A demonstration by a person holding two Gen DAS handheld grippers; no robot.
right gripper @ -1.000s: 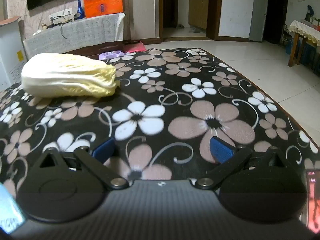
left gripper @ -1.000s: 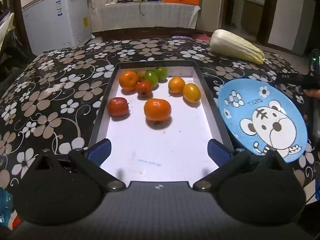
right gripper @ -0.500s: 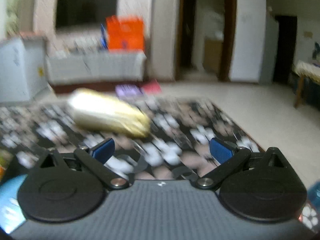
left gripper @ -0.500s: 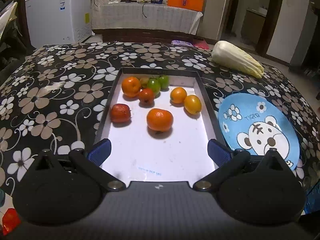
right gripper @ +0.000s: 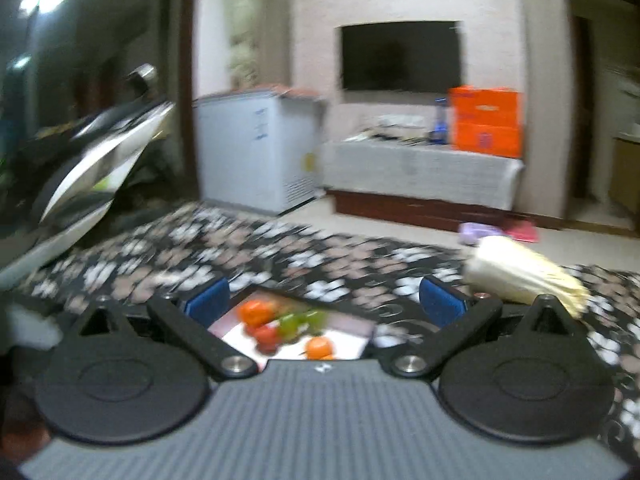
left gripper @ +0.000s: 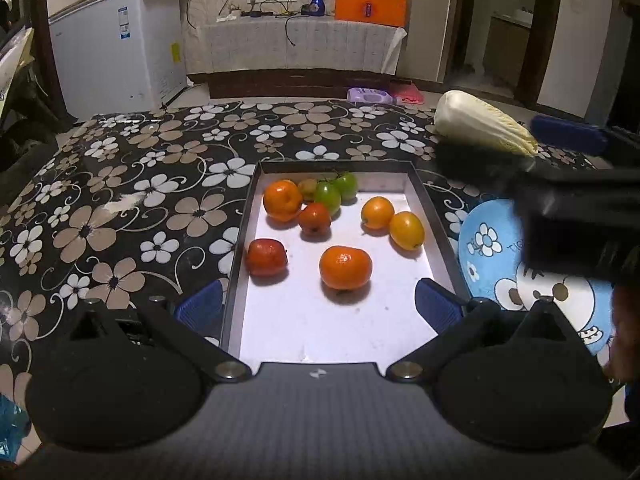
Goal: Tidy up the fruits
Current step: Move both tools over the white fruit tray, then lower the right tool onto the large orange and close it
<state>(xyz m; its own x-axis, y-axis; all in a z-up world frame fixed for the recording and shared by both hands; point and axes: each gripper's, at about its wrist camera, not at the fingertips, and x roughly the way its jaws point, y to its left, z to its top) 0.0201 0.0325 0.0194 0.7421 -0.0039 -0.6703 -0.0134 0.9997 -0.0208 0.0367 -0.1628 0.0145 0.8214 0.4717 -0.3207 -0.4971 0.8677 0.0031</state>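
Round orange, red, yellow and green fruits (left gripper: 345,267) were scattered in a white tray (left gripper: 436,216); both the left hand-held gripper (left gripper: 318,306) and the right hand-held gripper (right gripper: 324,300) were spread wide, empty.

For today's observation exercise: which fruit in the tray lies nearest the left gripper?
The big orange, alone at the front of the tray, closest to the left gripper.

Napa cabbage (left gripper: 482,124) lies on the floral worktop (left gripper: 140,184), beyond and right of the fingers; white freezer (left gripper: 116,44) stands far left.
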